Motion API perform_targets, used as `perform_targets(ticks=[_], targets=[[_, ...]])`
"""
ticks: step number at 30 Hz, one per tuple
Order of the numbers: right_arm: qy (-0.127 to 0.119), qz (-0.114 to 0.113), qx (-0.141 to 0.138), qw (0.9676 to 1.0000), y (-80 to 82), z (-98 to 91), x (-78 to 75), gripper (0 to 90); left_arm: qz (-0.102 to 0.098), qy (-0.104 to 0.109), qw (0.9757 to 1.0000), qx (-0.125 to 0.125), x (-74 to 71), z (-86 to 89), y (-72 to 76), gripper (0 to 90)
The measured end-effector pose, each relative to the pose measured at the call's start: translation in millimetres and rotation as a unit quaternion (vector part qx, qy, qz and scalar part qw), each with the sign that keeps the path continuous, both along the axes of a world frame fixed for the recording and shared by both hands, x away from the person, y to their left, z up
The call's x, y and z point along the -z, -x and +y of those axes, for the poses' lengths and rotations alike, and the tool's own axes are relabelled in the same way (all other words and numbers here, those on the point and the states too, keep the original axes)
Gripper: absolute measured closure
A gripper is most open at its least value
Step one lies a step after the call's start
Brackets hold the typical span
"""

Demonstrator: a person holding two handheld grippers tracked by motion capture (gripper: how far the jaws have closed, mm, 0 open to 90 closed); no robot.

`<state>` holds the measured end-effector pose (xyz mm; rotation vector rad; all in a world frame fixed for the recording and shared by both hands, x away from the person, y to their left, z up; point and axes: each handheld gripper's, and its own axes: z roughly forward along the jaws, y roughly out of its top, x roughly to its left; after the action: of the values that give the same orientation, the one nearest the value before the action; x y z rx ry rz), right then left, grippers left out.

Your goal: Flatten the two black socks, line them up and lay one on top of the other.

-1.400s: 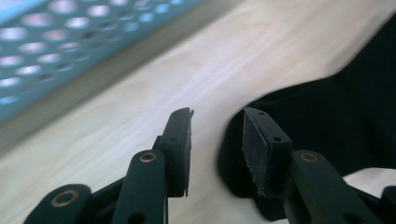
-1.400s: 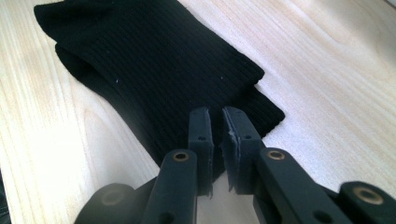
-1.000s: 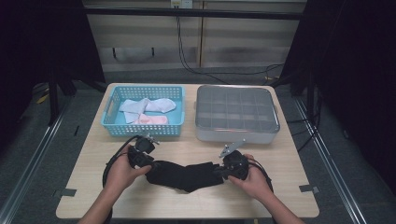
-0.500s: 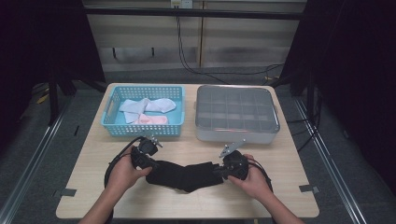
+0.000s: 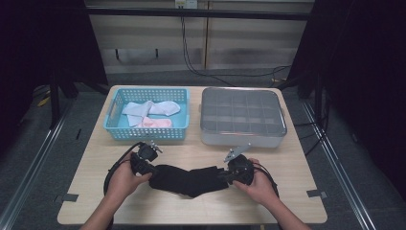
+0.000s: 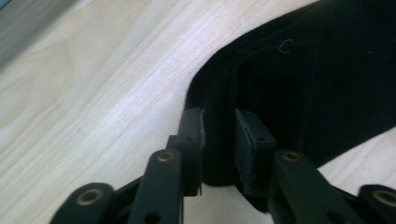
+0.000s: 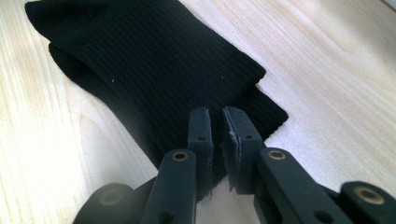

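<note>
A black sock (image 5: pixel 189 179) lies stretched across the near middle of the wooden table (image 5: pixel 287 158). My left gripper (image 5: pixel 151 171) is at the sock's left end. In the left gripper view its jaws have just been closing, and the left gripper (image 6: pixel 218 122) now pinches a fold of the black sock (image 6: pixel 303 84). My right gripper (image 5: pixel 224 176) holds the sock's right end. In the right gripper view the right gripper (image 7: pixel 217 122) is nearly closed on the ribbed cuff of the black sock (image 7: pixel 154 60).
A blue basket (image 5: pixel 110 125) at the back left holds a light blue sock (image 5: pixel 136 109), a white sock (image 5: pixel 165 106) and a pink sock (image 5: pixel 155 123). A grey compartment tray (image 5: pixel 239 140) stands at the back right. Bare wood lies in front of both.
The left hand has edged slightly toward the near side at the sock's left end. The right hand and the sock have stayed in place.
</note>
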<state>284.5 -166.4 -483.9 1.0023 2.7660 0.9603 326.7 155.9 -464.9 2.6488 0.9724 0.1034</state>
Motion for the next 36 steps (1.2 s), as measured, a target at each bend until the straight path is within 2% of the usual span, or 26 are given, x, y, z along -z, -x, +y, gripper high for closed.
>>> perform_targets(ticks=[3, 4, 6, 8, 9, 11, 16, 18, 21, 27, 28, 29, 31, 33, 34, 36], targets=[[0.002, 0.000, 0.001, 1.0000, 0.0, -0.1, -0.2, 81.5, -0.012, -0.008, 0.9999, 0.003, 2.0, -5.5, 3.4, 68.4], [0.001, 0.000, 0.000, 1.0000, 0.1, 0.0, 0.0, 81.6, -0.009, -0.008, 0.9999, 0.002, 1.8, -7.0, 4.7, 69.9], [0.000, 0.000, 0.002, 1.0000, 0.1, -0.1, 0.4, 81.8, -0.004, -0.005, 1.0000, 0.003, 1.6, -8.4, 5.7, 80.8], [-0.001, 0.000, 0.002, 1.0000, 0.2, -0.4, 0.9, 82.0, 0.001, -0.007, 1.0000, 0.004, 0.8, -8.6, 4.6, 83.5], [-0.002, -0.001, 0.003, 1.0000, 0.2, -0.5, 1.0, 82.2, 0.006, -0.003, 1.0000, -0.001, -0.7, -8.1, 4.2, 84.0], [-0.003, -0.002, 0.001, 1.0000, -0.2, -0.9, 1.3, 82.4, 0.004, 0.005, 1.0000, -0.003, -6.7, -4.4, 2.5, 84.4], [-0.003, 0.000, -0.001, 1.0000, -0.5, 0.4, 1.3, 82.9, -0.016, 0.046, 0.9983, -0.034, -24.5, 12.5, -3.0, 83.9], [-0.002, 0.001, -0.002, 1.0000, -0.1, 1.4, 1.3, 83.1, -0.019, 0.050, 0.9975, -0.045, -27.9, 17.2, -4.8, 83.6], [-0.004, 0.003, -0.001, 1.0000, 0.4, 3.3, 1.6, 83.4, -0.024, 0.040, 0.9975, -0.053, -26.9, 19.7, -5.5, 82.3], [0.001, 0.001, -0.006, 1.0000, -0.3, 4.2, 1.0, 83.5, -0.022, 0.030, 0.9974, -0.061, -22.0, 23.9, -6.1, 84.4], [0.003, -0.001, -0.006, 1.0000, -0.4, 4.3, 0.9, 83.6, -0.033, 0.021, 0.9969, -0.068, -23.2, 25.7, -6.6, 87.4], [0.003, 0.000, -0.007, 1.0000, -0.6, 4.5, 0.8, 83.6, -0.037, 0.021, 0.9961, -0.077, -24.4, 28.6, -8.1, 88.0], [0.003, 0.004, -0.005, 1.0000, -0.5, 4.6, 0.6, 83.7, -0.033, 0.024, 0.9955, -0.085, -25.8, 33.8, -11.3, 88.0], [0.003, 0.003, -0.006, 1.0000, -0.6, 4.7, 0.6, 83.7, -0.026, 0.029, 0.9964, -0.075, -24.8, 35.5, -13.1, 89.0], [0.003, 0.002, -0.006, 1.0000, -0.5, 4.7, 0.7, 83.7, -0.013, 0.041, 0.9968, -0.067, -22.4, 33.8, -12.9, 88.8], [0.003, 0.002, -0.005, 1.0000, -0.6, 4.7, 0.7, 83.6, -0.015, 0.051, 0.9968, -0.060, -19.1, 29.1, -11.9, 84.4]])
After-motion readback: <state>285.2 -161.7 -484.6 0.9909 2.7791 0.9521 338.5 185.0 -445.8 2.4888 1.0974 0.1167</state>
